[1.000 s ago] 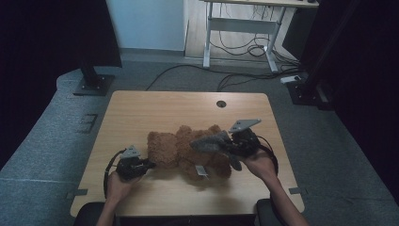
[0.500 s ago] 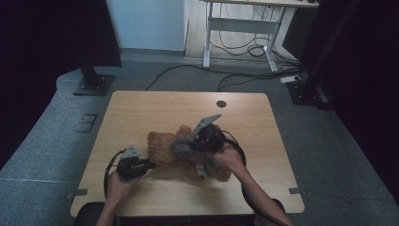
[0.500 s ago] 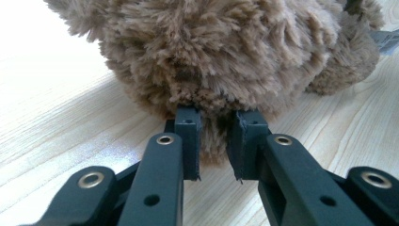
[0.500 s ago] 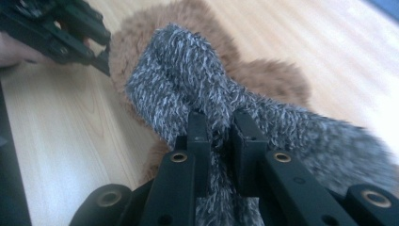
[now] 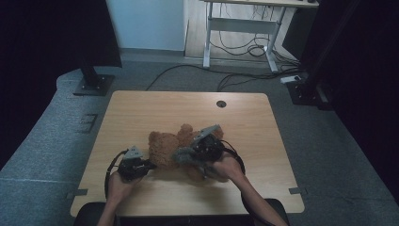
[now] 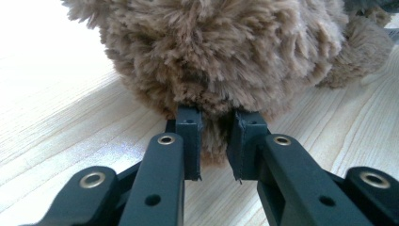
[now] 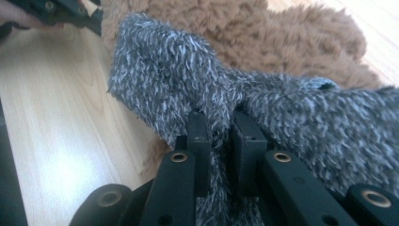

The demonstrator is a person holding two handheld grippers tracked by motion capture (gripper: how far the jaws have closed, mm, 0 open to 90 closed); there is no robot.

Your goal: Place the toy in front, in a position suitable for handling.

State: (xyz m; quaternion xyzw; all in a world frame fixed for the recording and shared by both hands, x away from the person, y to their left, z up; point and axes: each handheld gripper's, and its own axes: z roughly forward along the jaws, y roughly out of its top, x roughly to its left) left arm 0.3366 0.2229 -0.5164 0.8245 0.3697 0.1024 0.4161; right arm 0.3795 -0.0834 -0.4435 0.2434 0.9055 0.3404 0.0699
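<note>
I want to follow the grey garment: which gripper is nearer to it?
Right. The right gripper is clamped on the grey fuzzy garment; the left gripper pinches the brown teddy bear at its far end.

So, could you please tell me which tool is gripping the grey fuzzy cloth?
The right tool: it pinches the grey cloth; the left tool grips the brown teddy.

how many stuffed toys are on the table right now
1: a brown fluffy plush teddy bear lying near the wooden table's front edge, with a grey fuzzy fabric piece against it.
</note>
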